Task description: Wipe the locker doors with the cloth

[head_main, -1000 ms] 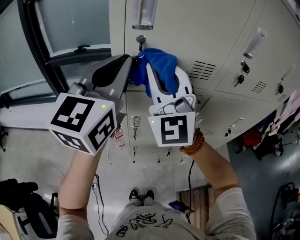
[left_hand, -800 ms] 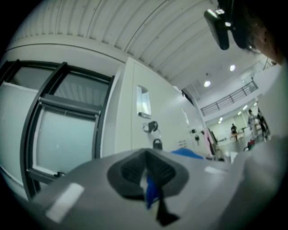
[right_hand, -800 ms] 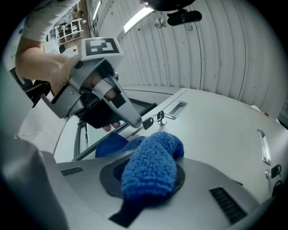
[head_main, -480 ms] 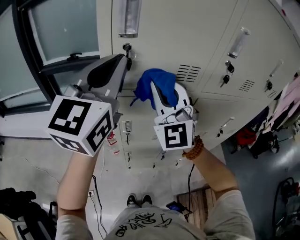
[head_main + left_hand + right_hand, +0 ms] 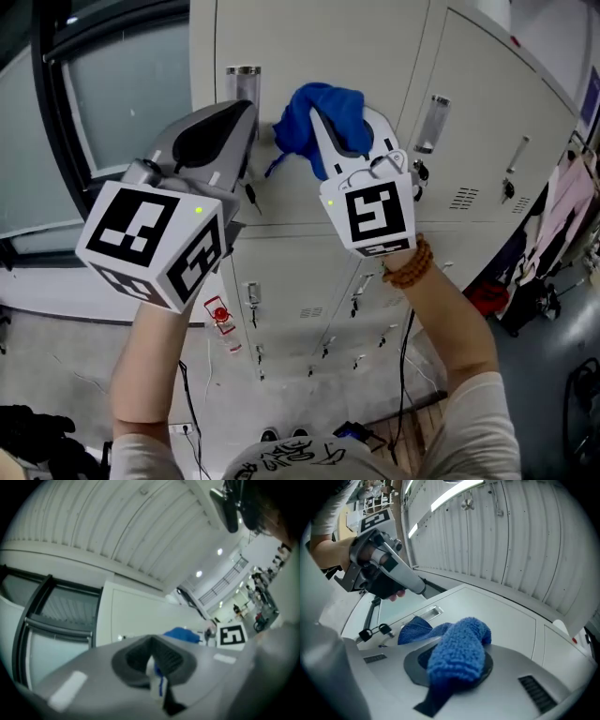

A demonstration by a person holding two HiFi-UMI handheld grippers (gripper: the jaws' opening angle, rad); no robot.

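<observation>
My right gripper is shut on a bunched blue cloth, which presses against a beige locker door in the upper row. In the right gripper view the cloth fills the jaws and a flap of it lies on the door. My left gripper is raised just left of the cloth, close to the same door, with its grey jaws together and nothing between them. The left gripper view shows the cloth beside the right gripper's marker cube.
A metal handle sits between the two grippers, and another handle is on the neighbouring door. Keys hang in the locks. A dark-framed window borders the lockers at left. Clothes hang at far right.
Both grippers have risen up the locker face. The cloth has moved from beside a keyed lock to the upper door by the handle. My view has tilted upward.
</observation>
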